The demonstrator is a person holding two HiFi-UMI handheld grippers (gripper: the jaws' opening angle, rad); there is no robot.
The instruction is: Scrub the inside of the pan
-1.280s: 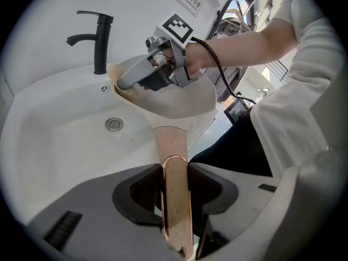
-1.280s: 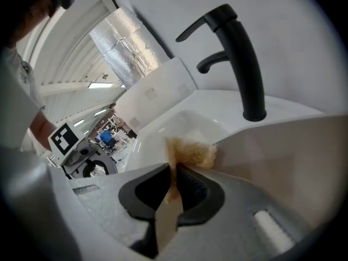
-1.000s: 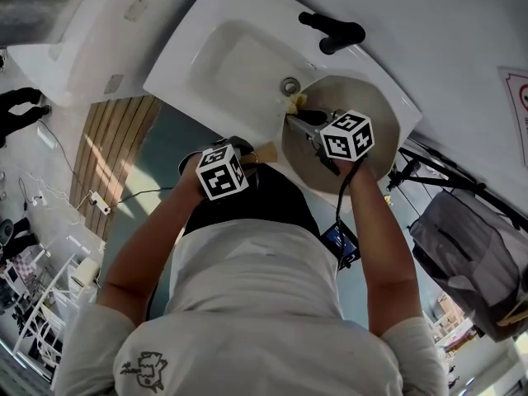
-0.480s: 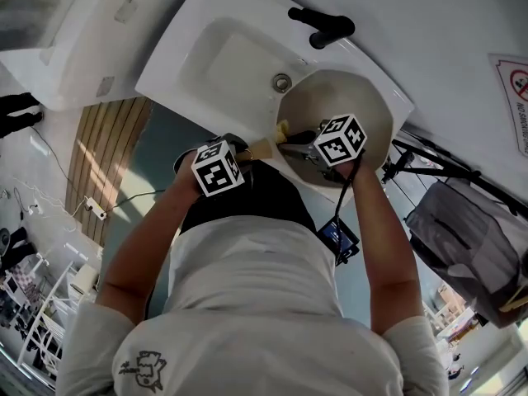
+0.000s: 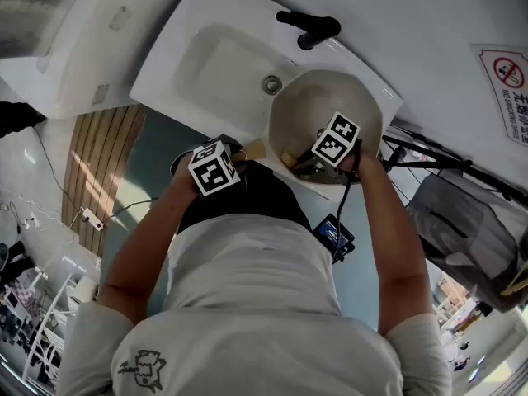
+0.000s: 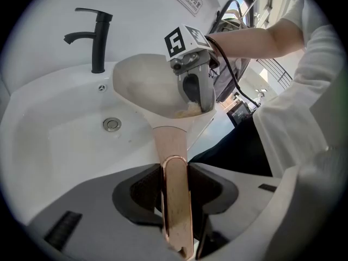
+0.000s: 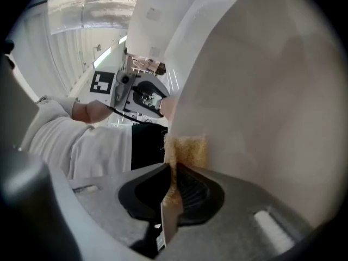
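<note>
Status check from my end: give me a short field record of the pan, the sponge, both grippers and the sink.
pan: beige, tilted, held over the sink
sink: white, drain showing
left gripper: jaws shut on the pan handle
right gripper: jaws shut on the sponge
sponge: yellow, flat against the pan's inside wall near the rim
faucet: black, no water seen running

White sink (image 5: 206, 56) with a pan (image 5: 313, 101) at its rim.
A black faucet (image 5: 307, 27) stands on the sink's back ledge. The drain (image 5: 271, 84) lies in the basin just in front of the faucet. The pale pan leans tilted over the rim, near the faucet.
</note>
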